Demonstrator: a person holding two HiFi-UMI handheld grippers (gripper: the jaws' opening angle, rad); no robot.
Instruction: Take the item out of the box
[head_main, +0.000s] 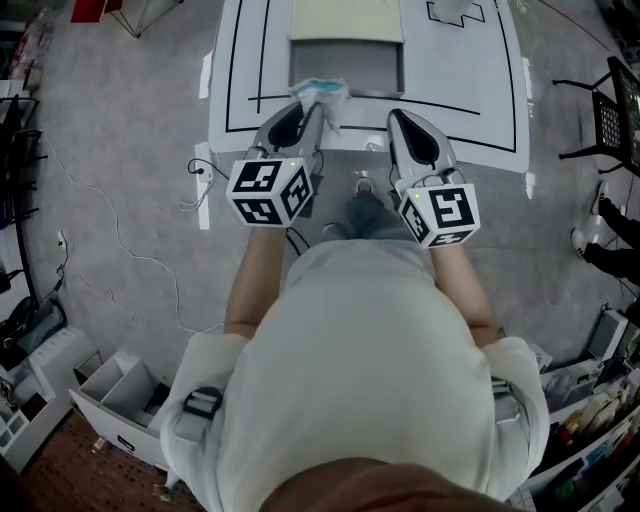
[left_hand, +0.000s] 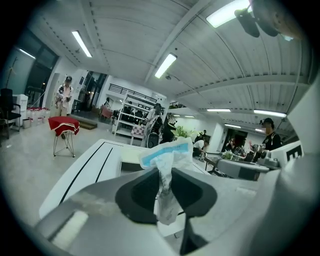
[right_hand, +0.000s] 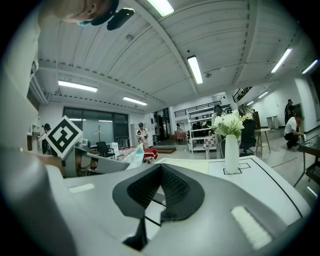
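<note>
Your left gripper (head_main: 305, 118) has its jaws pinched narrow on the packet (head_main: 320, 94), a crumpled white wrapper with a blue band. In the left gripper view the packet stands upright between the pads: its thin waist is squeezed in the gap, its banded top fans out above them and a tail hangs below. So its long axis runs across the line your gripper points along, not down it.

In the head view the packet sits just past the jaw tips, toward the top of the frame, over the near edge of the table (head_main: 480, 100). The box (head_main: 347, 62) lies beyond it at upper centre, flap raised and grey inside showing. The packet looks clear of the box.

Your right gripper (head_main: 405, 128) hangs beside the left, at centre right, its pads together on nothing. It is apart from the packet, so the left does the carrying.

The table is white with black ruled lines, and a vase (right_hand: 231, 150) of flowers stands on it. Around you is grey floor (head_main: 120, 150), strip lights and shelving, with a red-draped stool (left_hand: 63, 126) and people far off
</note>
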